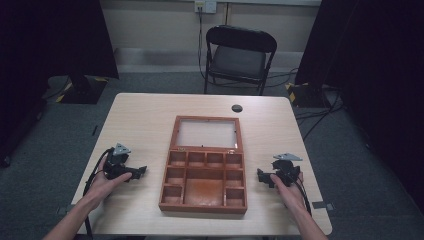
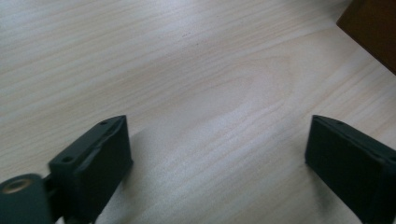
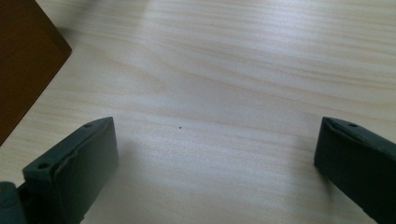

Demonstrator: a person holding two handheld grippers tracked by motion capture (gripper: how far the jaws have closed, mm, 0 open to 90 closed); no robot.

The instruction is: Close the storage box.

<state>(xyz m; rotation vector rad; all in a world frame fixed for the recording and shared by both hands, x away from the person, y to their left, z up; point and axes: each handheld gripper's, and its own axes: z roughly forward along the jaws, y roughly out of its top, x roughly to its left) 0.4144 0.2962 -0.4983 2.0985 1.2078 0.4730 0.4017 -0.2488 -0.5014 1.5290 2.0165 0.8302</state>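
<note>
Left gripper (image 1: 141, 171) and right gripper (image 1: 260, 176): fingers spread wide, empty, low over worktop (image 1: 145, 120). Risk: clipping open wooden box (image 1: 204, 192), jolting glass lid (image 1: 206, 134).

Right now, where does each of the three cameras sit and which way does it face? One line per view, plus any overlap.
High view: fixed above the person's side, looking forward and down on the table, the open wooden box and a chair; forearms, left gripper and right gripper show.
Left gripper view: rides the left gripper, looking along its open jaws at bare tabletop.
Right gripper view: same on the right gripper, jaws open.
Shared: both gripper views catch a box corner and the tabletop.
</note>
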